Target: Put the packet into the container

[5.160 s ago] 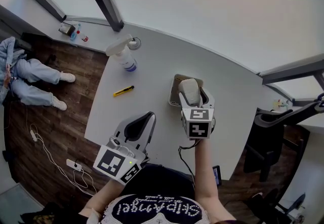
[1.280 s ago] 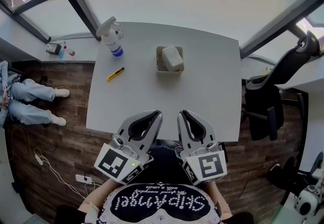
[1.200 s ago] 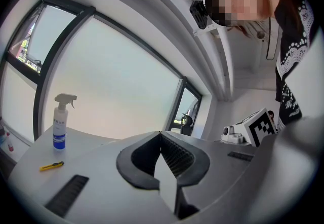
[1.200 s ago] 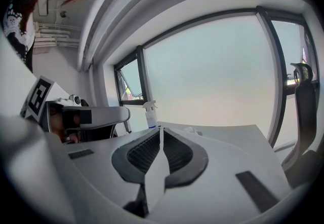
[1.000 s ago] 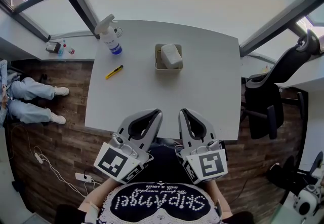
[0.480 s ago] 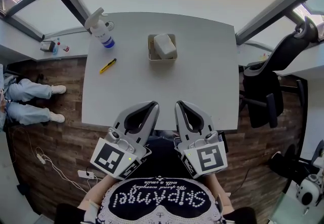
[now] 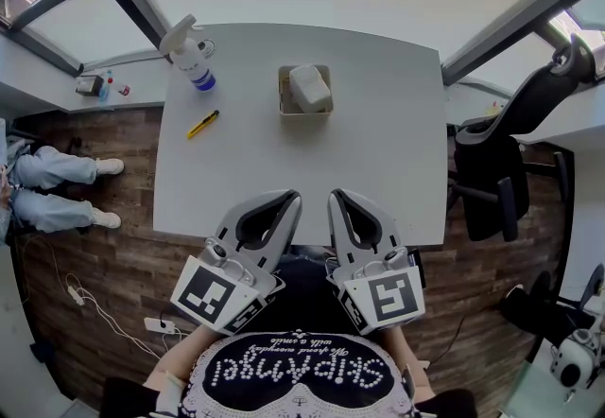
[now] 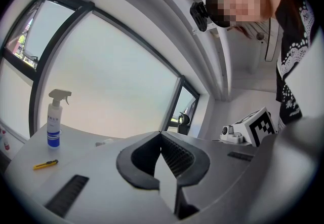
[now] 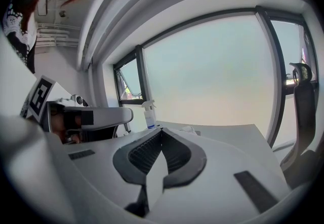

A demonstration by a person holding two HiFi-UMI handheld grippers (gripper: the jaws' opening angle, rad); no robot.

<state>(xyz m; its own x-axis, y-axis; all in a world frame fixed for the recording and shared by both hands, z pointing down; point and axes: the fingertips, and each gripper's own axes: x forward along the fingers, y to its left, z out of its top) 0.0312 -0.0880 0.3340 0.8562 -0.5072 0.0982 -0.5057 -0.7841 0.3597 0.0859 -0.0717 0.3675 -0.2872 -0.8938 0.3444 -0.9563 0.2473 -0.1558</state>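
A pale packet lies inside the small beige container near the far middle of the white table. Both grippers are drawn back over the table's near edge, well apart from the container. My left gripper is shut with nothing between its tips; its own view shows the tips meeting. My right gripper is shut and empty too, its tips touching. The packet peeks over the right gripper's jaws as a small pale shape.
A spray bottle stands at the table's far left corner, and also shows as the bottle. A yellow utility knife lies near the left edge. A black office chair stands right of the table. A person's legs lie on the floor at left.
Five seconds ago my right gripper was at the container with the packet; now it is pulled back to the near edge. Over the last second the view shifted slightly; both grippers stayed shut.
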